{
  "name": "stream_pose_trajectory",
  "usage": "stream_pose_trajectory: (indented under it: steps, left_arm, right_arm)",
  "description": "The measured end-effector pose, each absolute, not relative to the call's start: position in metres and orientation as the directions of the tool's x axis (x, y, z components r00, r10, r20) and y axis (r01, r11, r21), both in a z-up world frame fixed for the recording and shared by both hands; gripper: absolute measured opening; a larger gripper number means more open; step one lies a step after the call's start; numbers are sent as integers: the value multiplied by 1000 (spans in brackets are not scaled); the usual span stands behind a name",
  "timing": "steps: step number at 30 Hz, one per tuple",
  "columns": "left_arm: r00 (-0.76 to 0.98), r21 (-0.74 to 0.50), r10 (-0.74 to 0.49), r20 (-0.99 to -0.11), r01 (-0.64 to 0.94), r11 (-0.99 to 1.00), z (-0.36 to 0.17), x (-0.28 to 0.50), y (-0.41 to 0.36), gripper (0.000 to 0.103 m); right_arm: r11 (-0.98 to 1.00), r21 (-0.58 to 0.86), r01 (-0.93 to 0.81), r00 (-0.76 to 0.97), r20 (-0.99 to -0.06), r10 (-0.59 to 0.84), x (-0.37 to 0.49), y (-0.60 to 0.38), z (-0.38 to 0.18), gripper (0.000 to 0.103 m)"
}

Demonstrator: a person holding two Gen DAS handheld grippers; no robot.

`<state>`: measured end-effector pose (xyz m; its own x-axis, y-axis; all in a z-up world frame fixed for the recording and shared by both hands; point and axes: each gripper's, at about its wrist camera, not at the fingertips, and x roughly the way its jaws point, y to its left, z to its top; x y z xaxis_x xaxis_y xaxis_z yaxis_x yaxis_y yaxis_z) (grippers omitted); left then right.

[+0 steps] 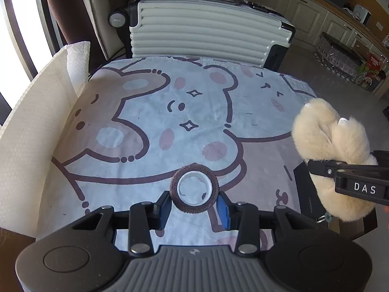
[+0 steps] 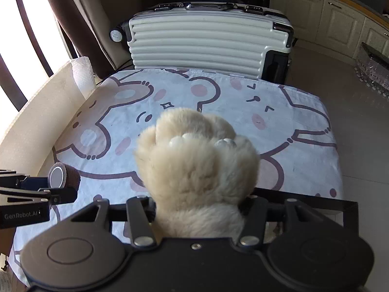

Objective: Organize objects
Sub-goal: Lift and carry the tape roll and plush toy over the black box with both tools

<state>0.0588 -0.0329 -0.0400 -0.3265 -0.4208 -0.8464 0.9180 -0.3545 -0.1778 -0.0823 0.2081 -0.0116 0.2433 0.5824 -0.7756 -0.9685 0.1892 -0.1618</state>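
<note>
My left gripper (image 1: 194, 205) is shut on a brown roll of tape (image 1: 194, 187) with a white core, held above the cartoon-bear cloth (image 1: 150, 121). The same brown roll (image 2: 63, 177) shows at the left edge of the right wrist view, in the left gripper (image 2: 58, 189). My right gripper (image 2: 198, 209) is shut on a fluffy cream paw-shaped plush (image 2: 197, 163), which hides its fingertips. That plush (image 1: 333, 150) also hangs at the right of the left wrist view, clamped in the right gripper (image 1: 325, 168).
A white ribbed suitcase (image 1: 206, 36) lies beyond the far edge of the cloth. White foam sheeting (image 1: 36, 146) rises along the left side. Cream cabinets (image 2: 328, 19) and cluttered floor items (image 1: 352, 65) lie at the right. A dark table edge (image 2: 316, 199) shows beneath the cloth.
</note>
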Motion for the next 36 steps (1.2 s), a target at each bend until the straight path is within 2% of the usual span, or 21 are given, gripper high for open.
stream_pose_trajectory:
  steps: [20,36]
  left_arm:
    - [-366,-184,-431,-824,894,-407,-5,51,12,42]
    - [-485,-255,-414,-770,829,-498,12,0,16,42]
  right_arm:
    - [272,-173,-947,308,-734,606,-87,126,31,52]
    - [384,-194,-903,402,-698,592,-53,108,53,52]
